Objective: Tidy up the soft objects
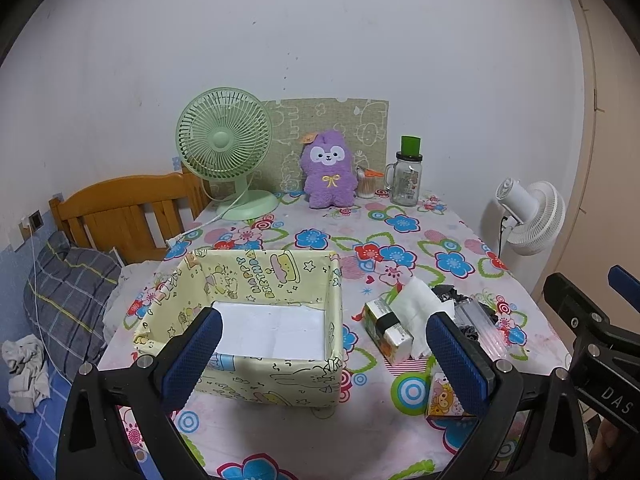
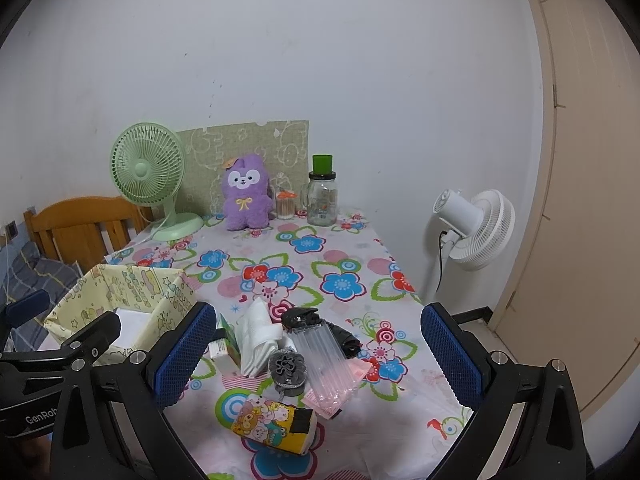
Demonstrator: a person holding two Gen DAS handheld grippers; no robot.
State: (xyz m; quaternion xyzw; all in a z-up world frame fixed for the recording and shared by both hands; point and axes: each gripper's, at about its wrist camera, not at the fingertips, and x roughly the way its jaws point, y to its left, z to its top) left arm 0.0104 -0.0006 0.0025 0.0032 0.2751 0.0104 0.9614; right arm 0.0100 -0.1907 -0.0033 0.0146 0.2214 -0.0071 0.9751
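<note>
A pale yellow cartoon-print fabric box (image 1: 260, 280) (image 2: 136, 284) stands empty on the flowered tablecloth. To its right lies a small pile: a tissue pack (image 1: 387, 328) (image 2: 224, 350) with white tissue (image 2: 260, 336) sticking out, a grey scrunchie (image 2: 288, 368), a clear plastic packet (image 2: 320, 360), a black crumpled item (image 2: 304, 316) and a cartoon tissue pack (image 2: 276, 426) (image 1: 442, 398). My left gripper (image 1: 324, 356) hovers open over the box's near wall. My right gripper (image 2: 316, 356) stands open above the pile, nothing between its fingers.
At the table's far edge stand a green desk fan (image 1: 224, 148), a purple plush toy (image 1: 329, 170), a cotton swab jar (image 1: 366, 184) and a glass mug jar (image 1: 408, 178). A white floor fan (image 2: 476, 232) is to the right, a bed with wooden headboard (image 1: 120, 208) to the left.
</note>
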